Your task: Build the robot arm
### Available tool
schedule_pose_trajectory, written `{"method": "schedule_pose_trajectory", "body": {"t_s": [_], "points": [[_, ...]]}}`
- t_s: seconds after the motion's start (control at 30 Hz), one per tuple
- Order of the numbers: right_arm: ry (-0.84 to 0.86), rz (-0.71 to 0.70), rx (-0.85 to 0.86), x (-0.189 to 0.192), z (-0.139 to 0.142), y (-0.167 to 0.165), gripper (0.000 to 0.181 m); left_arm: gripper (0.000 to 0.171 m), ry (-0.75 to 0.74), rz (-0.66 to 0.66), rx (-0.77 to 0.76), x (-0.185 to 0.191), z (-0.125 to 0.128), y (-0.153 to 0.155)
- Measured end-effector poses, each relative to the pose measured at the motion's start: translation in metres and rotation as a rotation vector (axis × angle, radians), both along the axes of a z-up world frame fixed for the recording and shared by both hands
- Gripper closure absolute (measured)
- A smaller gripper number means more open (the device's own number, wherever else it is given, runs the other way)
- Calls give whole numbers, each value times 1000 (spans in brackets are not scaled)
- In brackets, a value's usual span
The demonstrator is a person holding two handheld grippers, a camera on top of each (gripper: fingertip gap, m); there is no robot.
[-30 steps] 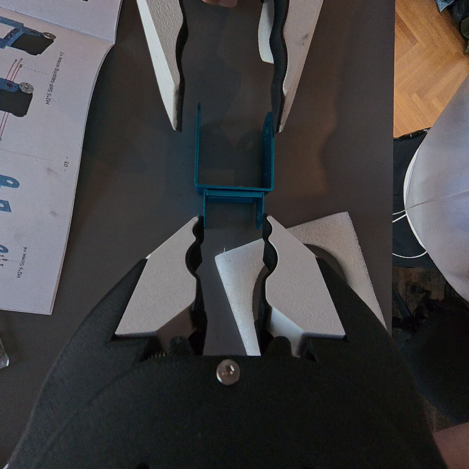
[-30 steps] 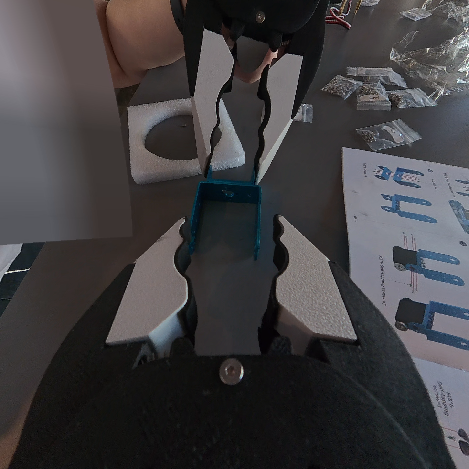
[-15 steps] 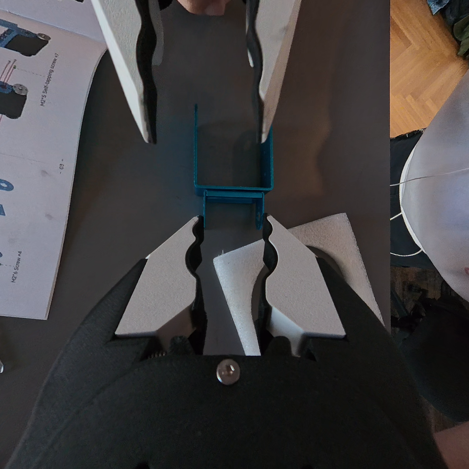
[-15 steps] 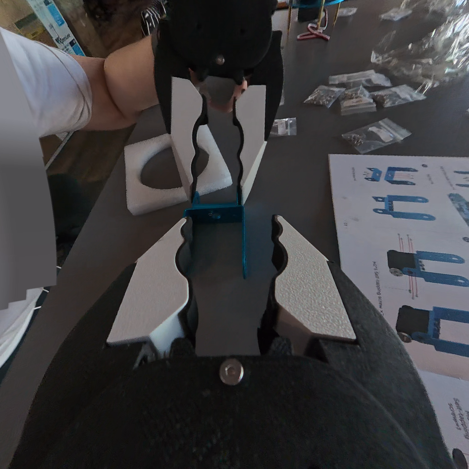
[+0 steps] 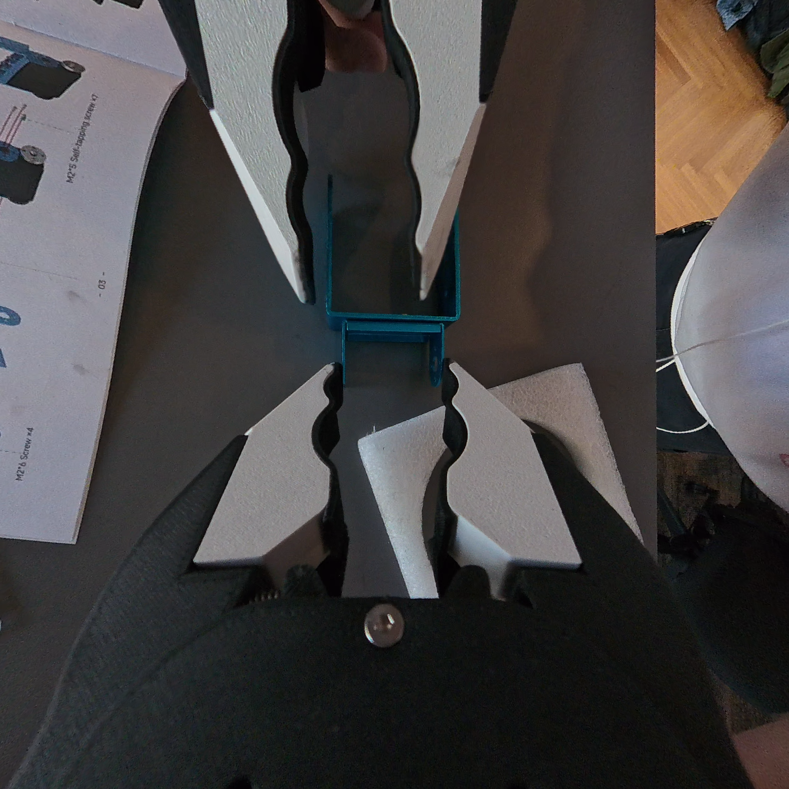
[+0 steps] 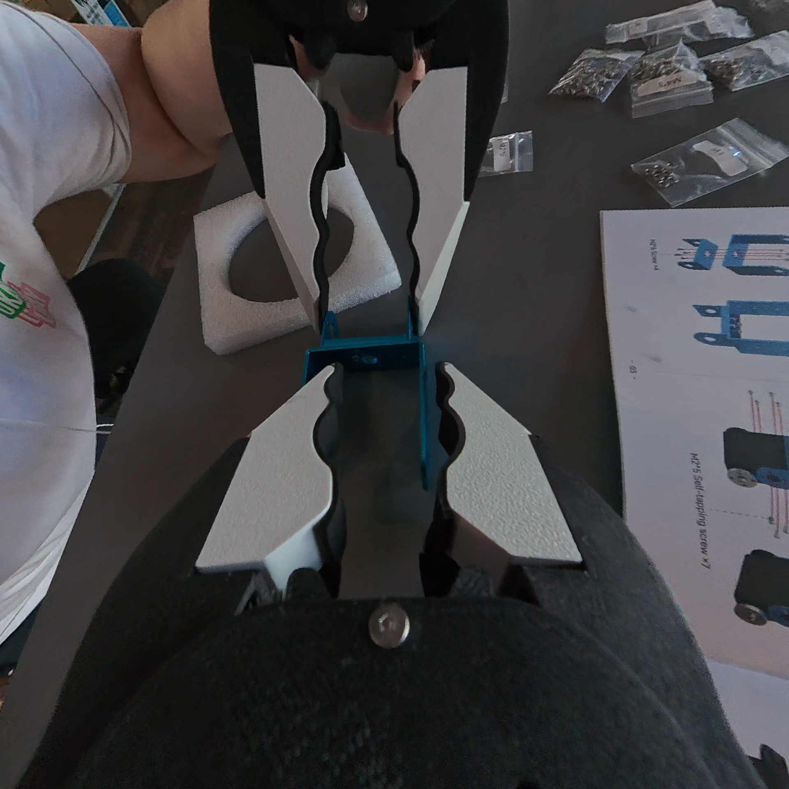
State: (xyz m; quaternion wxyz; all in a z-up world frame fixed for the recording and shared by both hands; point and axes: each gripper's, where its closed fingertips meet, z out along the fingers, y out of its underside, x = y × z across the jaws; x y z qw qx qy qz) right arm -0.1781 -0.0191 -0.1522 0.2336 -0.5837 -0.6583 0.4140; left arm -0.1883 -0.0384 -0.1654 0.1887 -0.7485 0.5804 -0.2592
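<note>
— Since a second ago, what changed?

— Right tool (image 6: 386, 371) has pushed forward over the larger blue U-bracket (image 6: 422, 422); its fingertips now straddle the bracket's arms near the base, jaws apart, not pressing on it.

— And the left tool (image 5: 390, 369)?

— Unmoved. Its tips sit on either side of the smaller blue bracket (image 5: 393, 337), close against both tabs; whether it actually grips, I cannot tell.

— Where are the brackets?

— Back to back on the dark bench (image 5: 555, 170), between the two tools.

— Around them?

— White foam block with a round hole (image 6: 222, 256) under the left tool, open instruction booklet (image 6: 683, 427) beside, small screw bags (image 6: 708, 162) beyond.
</note>
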Motion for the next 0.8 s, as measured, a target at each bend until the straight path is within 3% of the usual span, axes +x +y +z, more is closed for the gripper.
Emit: {"method": "schedule_pose_trajectory", "body": {"t_s": [0.8], "points": [[2,6,42,-5,-1,-1,147,126,-7,2,-6,2,0,0]]}}
